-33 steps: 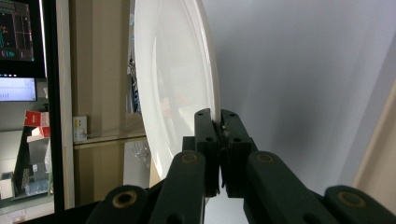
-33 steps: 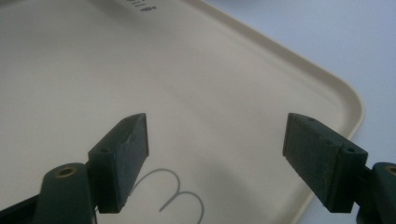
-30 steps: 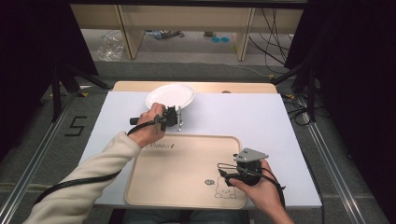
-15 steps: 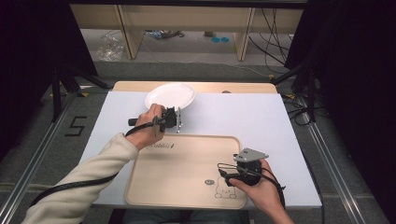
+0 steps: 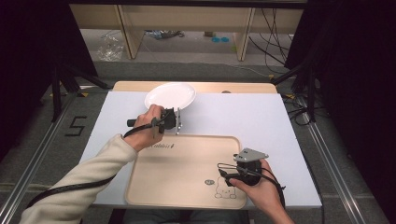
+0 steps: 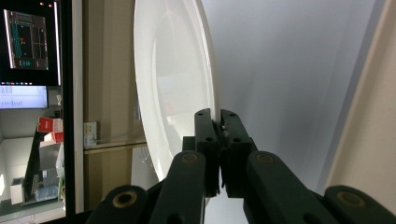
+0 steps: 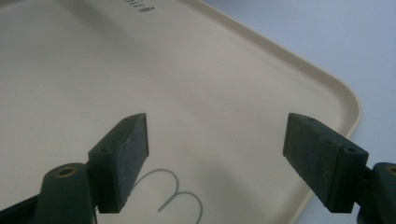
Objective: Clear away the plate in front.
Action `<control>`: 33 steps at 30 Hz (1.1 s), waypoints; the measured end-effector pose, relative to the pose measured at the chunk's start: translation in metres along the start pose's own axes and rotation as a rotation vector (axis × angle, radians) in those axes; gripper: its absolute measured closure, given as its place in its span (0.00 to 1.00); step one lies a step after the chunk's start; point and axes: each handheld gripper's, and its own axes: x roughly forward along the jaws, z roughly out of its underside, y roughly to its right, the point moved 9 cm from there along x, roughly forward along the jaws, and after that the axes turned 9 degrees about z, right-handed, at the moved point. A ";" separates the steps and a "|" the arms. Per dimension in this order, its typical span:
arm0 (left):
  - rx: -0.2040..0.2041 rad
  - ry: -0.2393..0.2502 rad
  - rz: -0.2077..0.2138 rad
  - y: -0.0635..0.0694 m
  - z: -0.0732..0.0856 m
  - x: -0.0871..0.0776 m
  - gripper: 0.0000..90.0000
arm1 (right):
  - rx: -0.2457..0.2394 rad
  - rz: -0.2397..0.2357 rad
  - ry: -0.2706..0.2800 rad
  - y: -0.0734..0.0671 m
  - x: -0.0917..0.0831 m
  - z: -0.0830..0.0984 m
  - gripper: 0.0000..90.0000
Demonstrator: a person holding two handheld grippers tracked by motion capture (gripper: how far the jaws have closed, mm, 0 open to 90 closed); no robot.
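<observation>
We see a table (image 5: 261,116) under a pale sheet. On it lie 2 things: a beige tray (image 5: 182,168) at the near edge and a white plate (image 5: 170,95) at the far edge, perhaps partly lifted.

"5" on the floor (image 5: 77,126) left of table

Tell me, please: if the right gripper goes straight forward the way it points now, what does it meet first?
Most likely the floor of the beige tray. The right gripper has its jaws open with nothing between them, and it looks down along the bare tray. How near it hangs above the tray is hard to judge.
</observation>
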 end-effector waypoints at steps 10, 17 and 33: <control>-0.001 0.004 -0.002 0.003 0.001 -0.006 0.97 | -0.001 -0.001 0.001 0.000 0.000 0.000 0.26; -0.004 0.006 -0.004 0.006 0.003 -0.011 0.97 | 0.001 0.000 0.000 0.000 0.000 0.000 0.26; 0.008 0.023 -0.010 0.011 0.004 -0.025 0.97 | -0.004 0.004 0.009 0.001 0.000 -0.001 0.26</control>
